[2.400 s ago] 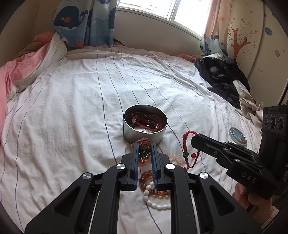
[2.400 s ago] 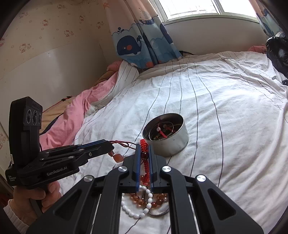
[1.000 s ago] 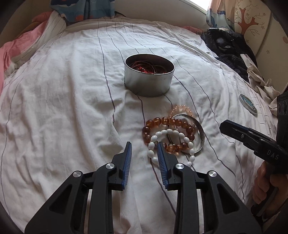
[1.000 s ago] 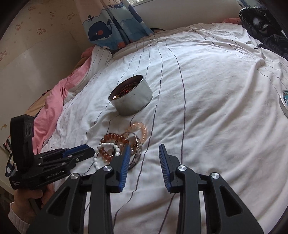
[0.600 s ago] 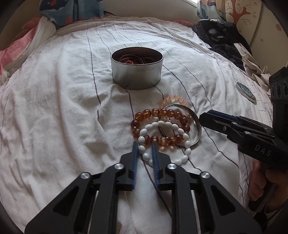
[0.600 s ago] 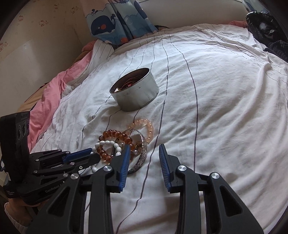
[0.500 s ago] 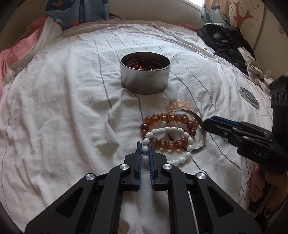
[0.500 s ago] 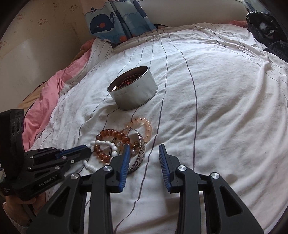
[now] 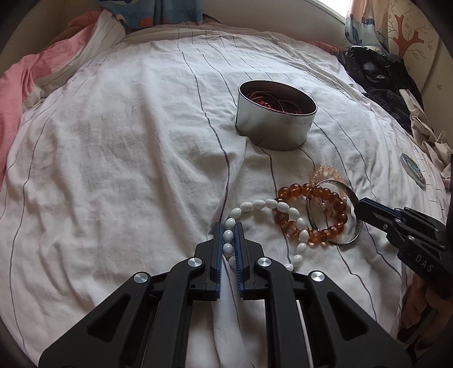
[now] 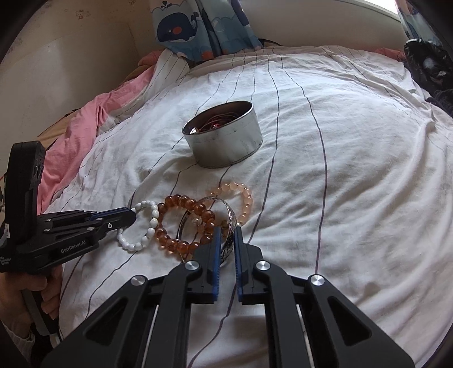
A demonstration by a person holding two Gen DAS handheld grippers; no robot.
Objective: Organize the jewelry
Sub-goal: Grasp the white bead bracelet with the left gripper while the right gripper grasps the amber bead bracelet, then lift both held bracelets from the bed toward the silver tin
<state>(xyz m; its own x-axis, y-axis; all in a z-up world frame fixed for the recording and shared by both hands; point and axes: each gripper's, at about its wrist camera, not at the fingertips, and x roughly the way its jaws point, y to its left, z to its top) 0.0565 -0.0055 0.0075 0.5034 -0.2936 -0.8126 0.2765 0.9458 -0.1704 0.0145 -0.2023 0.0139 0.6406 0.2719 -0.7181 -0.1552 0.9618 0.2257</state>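
A round metal tin (image 9: 276,119) with red cords and bangles inside stands on the white striped bedsheet; it also shows in the right wrist view (image 10: 223,134). In front of it lie a white bead bracelet (image 9: 263,205), an amber bead bracelet (image 9: 311,215), a pale pink bead bracelet (image 10: 240,198) and a silver bangle (image 9: 346,218). My left gripper (image 9: 228,235) is shut on the white bead bracelet (image 10: 141,226). My right gripper (image 10: 226,237) is shut on the silver bangle's rim (image 10: 229,218).
A small round lid (image 9: 412,171) lies on the sheet at the right. Dark clothes (image 9: 376,73) are piled at the far right. A pink blanket (image 10: 82,127) is bunched at the left edge of the bed. A whale-print curtain (image 10: 198,25) hangs behind.
My right gripper has closed from open onto the silver bangle. My left gripper stays shut on the white beads and has pulled them a little to the left, apart from the amber bracelet.
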